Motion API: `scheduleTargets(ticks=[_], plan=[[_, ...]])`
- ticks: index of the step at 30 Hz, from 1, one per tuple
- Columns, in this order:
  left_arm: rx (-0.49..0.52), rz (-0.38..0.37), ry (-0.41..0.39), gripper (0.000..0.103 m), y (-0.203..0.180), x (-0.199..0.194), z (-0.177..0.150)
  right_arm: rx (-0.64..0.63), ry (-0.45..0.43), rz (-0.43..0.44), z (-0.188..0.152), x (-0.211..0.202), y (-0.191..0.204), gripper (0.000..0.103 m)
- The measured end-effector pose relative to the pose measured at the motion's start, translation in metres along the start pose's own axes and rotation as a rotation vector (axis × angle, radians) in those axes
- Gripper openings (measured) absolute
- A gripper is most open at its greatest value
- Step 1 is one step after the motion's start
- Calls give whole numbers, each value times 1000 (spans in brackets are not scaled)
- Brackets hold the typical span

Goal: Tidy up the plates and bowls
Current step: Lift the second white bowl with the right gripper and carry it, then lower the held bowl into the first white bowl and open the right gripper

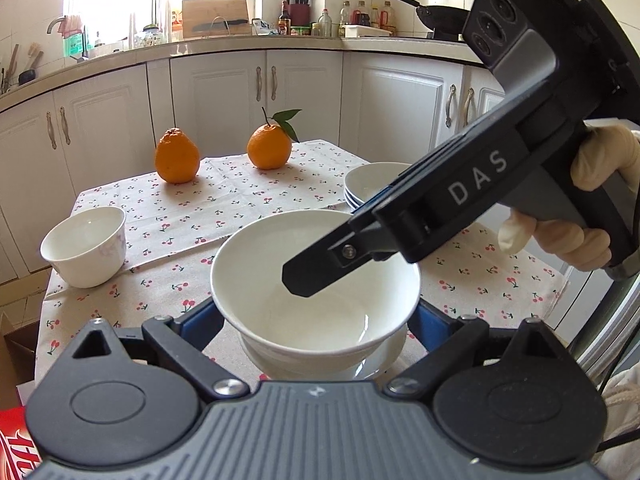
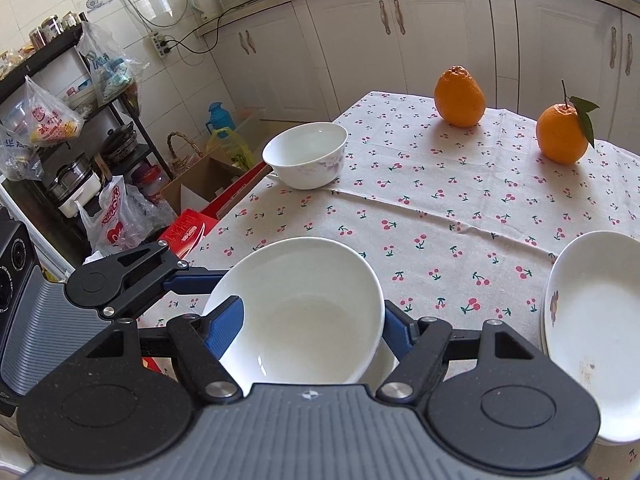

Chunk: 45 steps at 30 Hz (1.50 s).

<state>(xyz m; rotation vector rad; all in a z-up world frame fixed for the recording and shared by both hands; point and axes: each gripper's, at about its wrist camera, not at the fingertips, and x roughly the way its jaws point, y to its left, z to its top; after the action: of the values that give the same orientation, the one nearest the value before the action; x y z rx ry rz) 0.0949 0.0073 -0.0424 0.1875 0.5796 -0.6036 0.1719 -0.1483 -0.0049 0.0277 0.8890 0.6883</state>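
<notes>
We judge the sorting partly done: a stack of plates (image 1: 370,184) sits at centre right of the left view, while a small floral bowl (image 2: 306,154) stands apart at the cloth's edge. The wide glossy bowl (image 1: 316,280), bottom centre, rests on another dish on the cherry-print tabletop (image 1: 248,216). Our left tool (image 1: 316,322) straddles it, spread; our right tool (image 2: 314,328) pinches its rim.

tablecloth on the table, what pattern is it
The tablecloth is off-white with small red cherries on green stems, clearest in the right wrist view.
</notes>
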Motion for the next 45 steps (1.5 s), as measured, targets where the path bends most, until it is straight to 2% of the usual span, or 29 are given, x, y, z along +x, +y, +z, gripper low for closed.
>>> scheduleTargets(ticks=[25,29,34,38,45], plan=[[-5,-18,35,97,0,11,-6,19,23,-18,-9,11,-4,78],[0,-17,38,98,0,12,-7,19,23,-14,-10,12,-4,84],[10,-11,32,99,-1,12,-9,-5,-3,-7,-10,11,0,102],[4,-18,31,99,2,6,-11,-61,-51,-17,-9,4,8,103],[1,-19,27,99,9,-12,-16,-64,-84,-57,0,0,14,103]])
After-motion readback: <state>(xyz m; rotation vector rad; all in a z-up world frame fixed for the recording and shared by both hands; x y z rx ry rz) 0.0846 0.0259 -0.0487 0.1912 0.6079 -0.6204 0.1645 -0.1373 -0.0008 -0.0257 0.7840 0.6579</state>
